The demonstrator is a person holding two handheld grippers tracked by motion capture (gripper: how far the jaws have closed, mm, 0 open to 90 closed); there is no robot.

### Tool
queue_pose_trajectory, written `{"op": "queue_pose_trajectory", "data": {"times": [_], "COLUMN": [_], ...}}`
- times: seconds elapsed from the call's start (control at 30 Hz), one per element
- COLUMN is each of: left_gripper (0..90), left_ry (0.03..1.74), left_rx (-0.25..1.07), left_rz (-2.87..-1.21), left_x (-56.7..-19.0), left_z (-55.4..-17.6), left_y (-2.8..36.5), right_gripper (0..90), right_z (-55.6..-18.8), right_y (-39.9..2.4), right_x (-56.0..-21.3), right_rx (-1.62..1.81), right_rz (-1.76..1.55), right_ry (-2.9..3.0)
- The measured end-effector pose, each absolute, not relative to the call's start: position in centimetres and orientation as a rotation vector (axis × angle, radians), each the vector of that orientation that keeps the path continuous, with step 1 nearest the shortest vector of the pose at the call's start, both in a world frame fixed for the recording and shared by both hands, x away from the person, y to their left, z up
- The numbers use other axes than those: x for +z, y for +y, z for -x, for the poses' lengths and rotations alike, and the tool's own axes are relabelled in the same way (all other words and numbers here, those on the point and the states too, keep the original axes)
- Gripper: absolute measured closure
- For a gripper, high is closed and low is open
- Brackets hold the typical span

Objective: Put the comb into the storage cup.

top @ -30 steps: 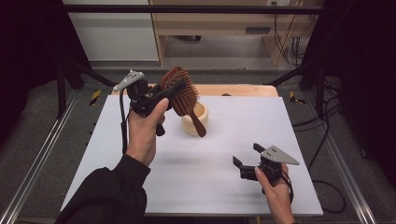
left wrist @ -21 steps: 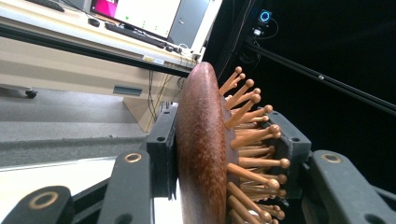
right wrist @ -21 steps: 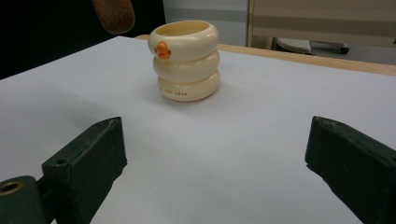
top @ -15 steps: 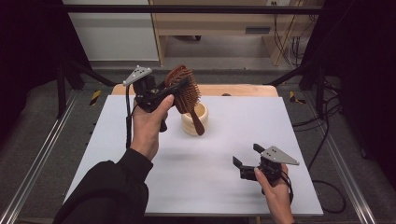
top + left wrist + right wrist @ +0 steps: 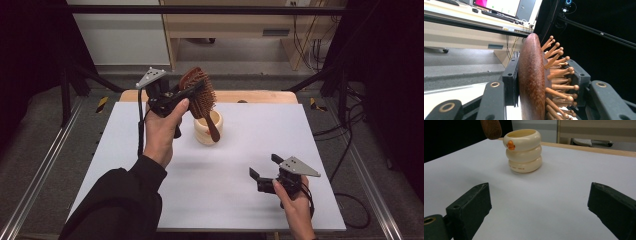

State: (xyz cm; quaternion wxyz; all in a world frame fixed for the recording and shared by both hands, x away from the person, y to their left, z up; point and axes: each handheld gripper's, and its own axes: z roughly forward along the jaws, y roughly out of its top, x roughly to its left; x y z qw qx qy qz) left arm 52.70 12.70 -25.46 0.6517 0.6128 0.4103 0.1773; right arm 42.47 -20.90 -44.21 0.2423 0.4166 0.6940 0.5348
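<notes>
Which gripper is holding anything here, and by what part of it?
The left gripper clamps the wooden hairbrush across its head, one finger on the smooth back, the other on the bristle side; the handle hangs toward the cream cup. The right gripper holds nothing, fingers apart.

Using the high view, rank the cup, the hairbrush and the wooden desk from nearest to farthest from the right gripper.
From the right gripper:
1. Cup, up-left on the white table.
2. Hairbrush, above the cup, gripped by the left gripper.
3. Wooden desk, beyond the table's far edge.

I count one brown wooden hairbrush with wooden pins (image 5: 198,90), one cream ribbed ceramic cup (image 5: 208,129), and my two black tongs.
</notes>
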Motion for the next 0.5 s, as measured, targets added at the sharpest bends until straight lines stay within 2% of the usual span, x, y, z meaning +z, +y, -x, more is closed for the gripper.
{"op": "queue_pose_trajectory", "data": {"times": [0.5], "left_gripper": [51.7], "left_ry": [0.932], "left_rx": [0.414], "left_rz": [-1.391], "left_x": [-25.3], "left_z": [-53.02], "left_y": [12.84], "right_gripper": [5.2], "right_z": [-42.47], "right_y": [-20.94], "right_x": [-44.27], "right_rx": [1.467], "right_rz": [-1.14], "right_ry": [1.896]}}
